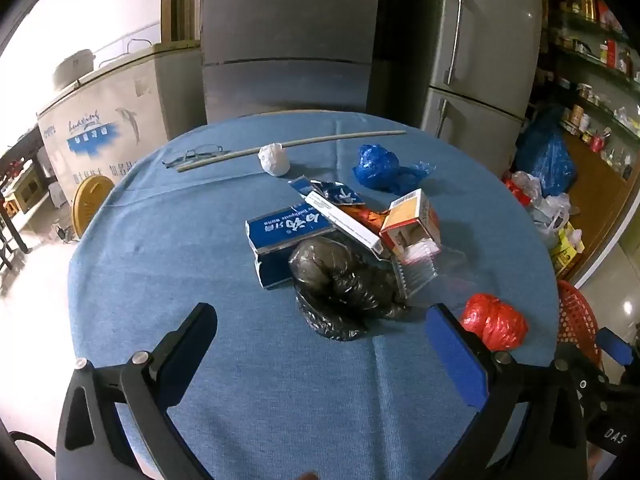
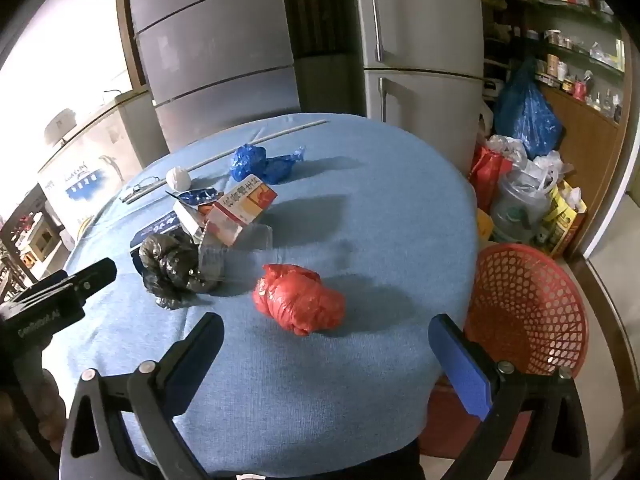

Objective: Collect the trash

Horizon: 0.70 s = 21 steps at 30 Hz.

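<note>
Trash lies on a round table with a blue cloth (image 1: 200,280). A crumpled black bag (image 1: 340,284) sits just ahead of my open, empty left gripper (image 1: 320,320). Behind it are a blue toothpaste box (image 1: 280,232), a white box (image 1: 344,220), an orange-white carton (image 1: 412,220) and a clear plastic tray (image 1: 416,272). A red bag (image 2: 300,300) lies just ahead of my open, empty right gripper (image 2: 326,340); it also shows in the left wrist view (image 1: 494,320). A blue bag (image 1: 380,166) and a white paper ball (image 1: 274,160) lie farther back.
A red mesh basket (image 2: 524,304) stands off the table's right edge. A long stick (image 1: 292,146) and glasses (image 1: 192,156) lie at the far edge. Fridges (image 1: 472,52) stand behind; bags (image 2: 520,184) crowd the floor at right.
</note>
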Tool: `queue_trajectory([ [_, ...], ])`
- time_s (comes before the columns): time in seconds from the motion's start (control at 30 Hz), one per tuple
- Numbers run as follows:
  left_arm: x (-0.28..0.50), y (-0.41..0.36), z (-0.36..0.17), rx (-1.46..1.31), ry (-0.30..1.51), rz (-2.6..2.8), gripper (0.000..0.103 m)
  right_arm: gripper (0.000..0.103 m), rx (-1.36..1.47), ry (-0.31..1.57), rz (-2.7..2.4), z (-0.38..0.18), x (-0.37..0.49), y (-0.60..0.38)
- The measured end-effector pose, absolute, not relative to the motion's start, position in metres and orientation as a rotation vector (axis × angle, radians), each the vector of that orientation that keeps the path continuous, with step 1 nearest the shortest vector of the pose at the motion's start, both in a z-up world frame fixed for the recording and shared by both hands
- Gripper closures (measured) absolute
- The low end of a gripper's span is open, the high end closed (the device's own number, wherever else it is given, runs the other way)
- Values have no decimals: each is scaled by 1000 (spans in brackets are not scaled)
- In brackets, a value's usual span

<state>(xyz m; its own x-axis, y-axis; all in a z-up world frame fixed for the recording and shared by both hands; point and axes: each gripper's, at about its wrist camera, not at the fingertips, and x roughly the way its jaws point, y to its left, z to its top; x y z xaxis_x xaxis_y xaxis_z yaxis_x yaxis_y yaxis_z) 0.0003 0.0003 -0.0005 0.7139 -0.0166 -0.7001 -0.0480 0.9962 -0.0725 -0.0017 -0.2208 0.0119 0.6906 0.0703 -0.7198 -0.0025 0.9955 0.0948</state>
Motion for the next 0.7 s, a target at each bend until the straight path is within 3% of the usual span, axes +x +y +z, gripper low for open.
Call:
queue_trajectory([
  [0.7, 4, 4, -13, -96, 809, 29, 0, 0, 88, 831, 33, 4, -1, -222],
])
